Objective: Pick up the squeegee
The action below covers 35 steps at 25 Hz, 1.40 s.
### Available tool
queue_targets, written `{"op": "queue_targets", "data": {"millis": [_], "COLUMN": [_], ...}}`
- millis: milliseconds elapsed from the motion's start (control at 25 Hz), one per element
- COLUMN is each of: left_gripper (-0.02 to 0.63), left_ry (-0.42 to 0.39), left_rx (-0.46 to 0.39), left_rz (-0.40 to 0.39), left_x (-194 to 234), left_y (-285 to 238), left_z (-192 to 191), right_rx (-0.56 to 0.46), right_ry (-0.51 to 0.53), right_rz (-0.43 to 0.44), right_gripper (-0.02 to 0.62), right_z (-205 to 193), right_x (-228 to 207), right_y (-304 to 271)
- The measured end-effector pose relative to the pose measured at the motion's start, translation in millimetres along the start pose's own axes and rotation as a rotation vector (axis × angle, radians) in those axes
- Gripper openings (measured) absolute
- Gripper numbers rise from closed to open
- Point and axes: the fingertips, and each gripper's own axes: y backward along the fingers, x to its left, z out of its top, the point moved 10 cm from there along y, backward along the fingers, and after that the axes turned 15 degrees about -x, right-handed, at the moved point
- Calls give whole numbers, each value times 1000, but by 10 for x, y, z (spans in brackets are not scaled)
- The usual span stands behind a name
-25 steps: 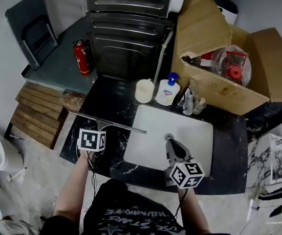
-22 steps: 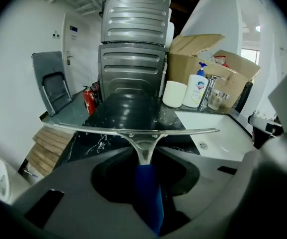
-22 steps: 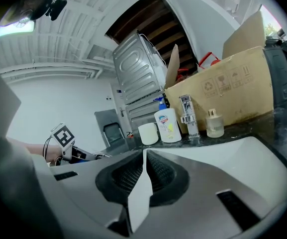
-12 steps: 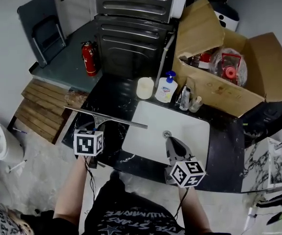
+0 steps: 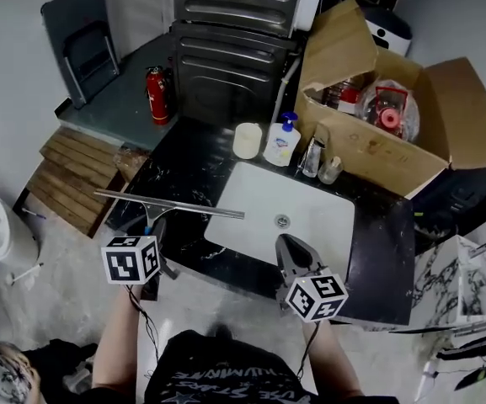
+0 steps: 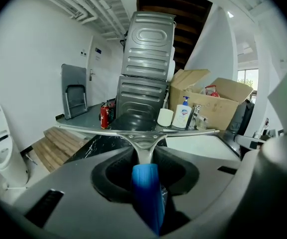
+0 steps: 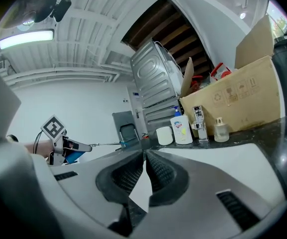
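Note:
The squeegee point(image 5: 171, 204) has a long metal blade, a forked metal neck and a blue handle point(image 6: 146, 193). My left gripper point(image 5: 152, 229) is shut on that handle and holds the squeegee in the air over the front left edge of the black counter point(image 5: 184, 162), blade level. In the left gripper view the blade point(image 6: 138, 132) runs across in front of the jaws. My right gripper point(image 5: 287, 244) hangs over the counter's front edge below the sink, shut with nothing in it point(image 7: 144, 153). From the right gripper view the left gripper point(image 7: 63, 144) and squeegee point(image 7: 103, 144) show far left.
A white sink point(image 5: 310, 217) sits in the counter, with a faucet point(image 5: 312, 156), soap bottle point(image 5: 281, 141), small glass bottle point(image 5: 330, 170) and white cup point(image 5: 247, 140) behind it. An open cardboard box point(image 5: 394, 154) stands at back right. A metal appliance point(image 5: 234, 57), fire extinguisher point(image 5: 157, 95) and wooden pallet point(image 5: 74, 179) lie beyond.
The left gripper has drawn back toward me and risen, carrying the squeegee off the counter. The right gripper has also pulled back from the sink to the counter's front edge.

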Motion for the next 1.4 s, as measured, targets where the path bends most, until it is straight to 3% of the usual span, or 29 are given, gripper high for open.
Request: {"op": "queue_targets", "data": {"millis": [440, 880, 1400], "left_gripper": [138, 138, 138], "left_ry": [73, 74, 81], "left_rx": [5, 4, -5], "left_rz": [-9, -19, -49], "left_x": [245, 543, 477], "left_y": [707, 1676, 2577], "left_z": [-298, -575, -930], "right_rx": [37, 50, 45], "right_ry": [20, 51, 69], "right_rz": [-14, -13, -6], "right_gripper": [49, 49, 48], "right_z": [-103, -208, -295], "right_x": [491, 1254, 1822], "right_y": [237, 850, 1694]}}
